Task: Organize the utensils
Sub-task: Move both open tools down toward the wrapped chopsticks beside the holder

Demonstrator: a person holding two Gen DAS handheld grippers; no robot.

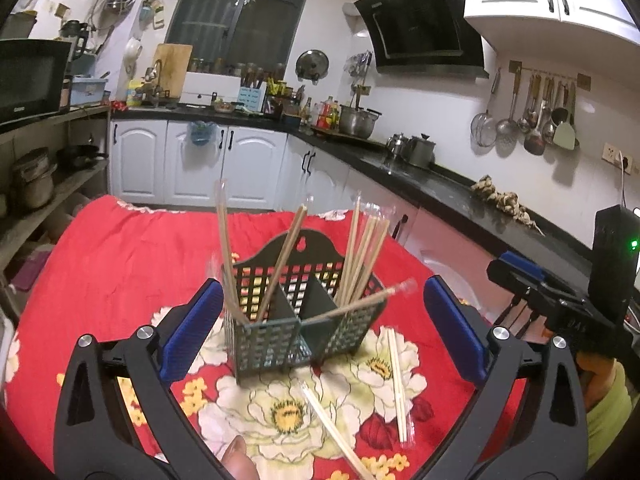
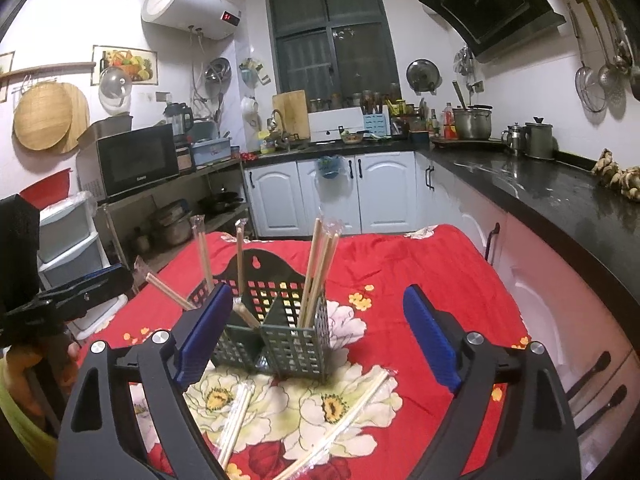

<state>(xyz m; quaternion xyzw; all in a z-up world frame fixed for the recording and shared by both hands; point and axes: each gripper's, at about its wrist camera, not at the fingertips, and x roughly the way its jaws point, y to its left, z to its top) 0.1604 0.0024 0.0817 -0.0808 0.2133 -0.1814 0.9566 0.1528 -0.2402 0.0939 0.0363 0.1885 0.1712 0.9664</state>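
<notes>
A dark green perforated utensil caddy [image 1: 276, 340] with compartments stands on the red floral cloth [image 1: 120, 264]; it also shows in the right wrist view [image 2: 288, 340]. Several wrapped chopstick pairs [image 1: 360, 256] stand in it, and one [image 1: 352, 306] lies tilted across its right side. Two wrapped pairs lie loose on the cloth in front of it [image 1: 396, 384] [image 1: 336, 428], also seen from the right [image 2: 236, 424] [image 2: 352, 412]. My left gripper [image 1: 320, 332] is open and empty, just before the caddy. My right gripper [image 2: 316, 340] is open and empty, its jaws on either side of the caddy.
The table's right edge runs near white cabinets and a black counter [image 1: 460, 188] holding pots [image 1: 356, 120]. A shelf with a microwave [image 2: 136, 160] stands left. Plastic drawers [image 2: 68, 240] sit by the table's left side.
</notes>
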